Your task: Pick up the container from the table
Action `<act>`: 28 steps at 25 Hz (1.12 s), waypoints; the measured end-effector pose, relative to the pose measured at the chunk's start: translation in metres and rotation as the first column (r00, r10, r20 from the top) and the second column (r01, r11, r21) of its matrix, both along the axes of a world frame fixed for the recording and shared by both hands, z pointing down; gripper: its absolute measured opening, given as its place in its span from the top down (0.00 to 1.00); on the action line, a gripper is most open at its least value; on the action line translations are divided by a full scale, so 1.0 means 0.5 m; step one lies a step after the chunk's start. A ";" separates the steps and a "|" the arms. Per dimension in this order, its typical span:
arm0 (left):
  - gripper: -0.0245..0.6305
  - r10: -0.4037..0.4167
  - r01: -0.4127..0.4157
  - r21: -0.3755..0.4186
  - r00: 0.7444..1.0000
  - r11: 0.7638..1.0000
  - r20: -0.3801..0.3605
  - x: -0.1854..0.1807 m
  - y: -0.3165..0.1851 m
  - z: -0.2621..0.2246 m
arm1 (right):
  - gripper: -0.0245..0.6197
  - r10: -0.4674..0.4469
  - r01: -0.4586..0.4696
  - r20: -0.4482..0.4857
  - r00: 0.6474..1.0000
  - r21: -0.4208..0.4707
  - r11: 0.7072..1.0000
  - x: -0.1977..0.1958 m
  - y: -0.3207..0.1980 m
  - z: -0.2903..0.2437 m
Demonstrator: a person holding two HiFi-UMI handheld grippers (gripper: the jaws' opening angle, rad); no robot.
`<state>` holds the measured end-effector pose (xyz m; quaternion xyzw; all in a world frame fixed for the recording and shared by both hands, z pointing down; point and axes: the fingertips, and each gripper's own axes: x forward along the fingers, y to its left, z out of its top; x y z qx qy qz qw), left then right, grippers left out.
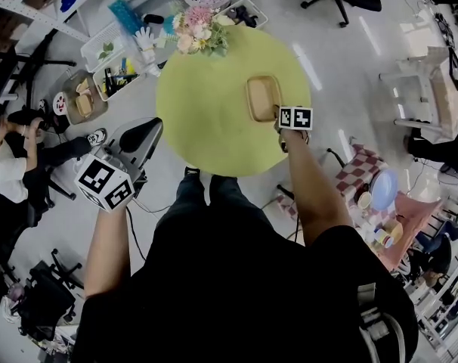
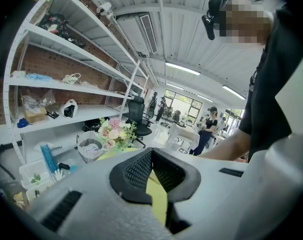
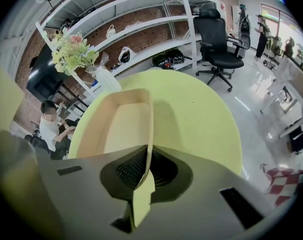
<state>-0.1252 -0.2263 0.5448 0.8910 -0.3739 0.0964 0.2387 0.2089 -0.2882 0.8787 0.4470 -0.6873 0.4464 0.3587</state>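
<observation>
Round yellow-green table (image 1: 206, 127) carries the shallow beige container (image 1: 263, 98) near its right edge, where the right tongs (image 3: 147, 160) pinch its thin side wall, seemingly light, stiff, slippery plastic apt to tilt, while the left tongs (image 2: 151, 156) hang closed and empty.

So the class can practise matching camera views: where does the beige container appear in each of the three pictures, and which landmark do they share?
Head view: the container lies right of centre on the green table, at the right gripper.
Left gripper view: not in it.
Right gripper view: left of centre, its side wall clamped between the jaws.
Shared landmark: the flower bouquet.
</observation>
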 end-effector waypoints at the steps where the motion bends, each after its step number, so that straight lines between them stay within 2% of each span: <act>1: 0.94 0.003 -0.003 0.004 1.000 1.000 -0.002 0.000 0.002 -0.002 | 0.94 0.005 -0.005 0.001 1.000 -0.001 1.000 0.001 0.002 -0.003; 13: 0.94 0.043 -0.042 0.047 0.999 0.998 -0.016 0.000 0.024 -0.035 | 0.94 0.040 -0.040 -0.011 0.999 0.017 0.999 0.025 0.045 -0.059; 28: 0.94 0.134 -0.130 0.096 0.990 0.987 -0.040 0.014 0.043 -0.080 | 0.94 0.088 -0.088 -0.008 0.996 0.027 0.996 0.020 0.088 -0.132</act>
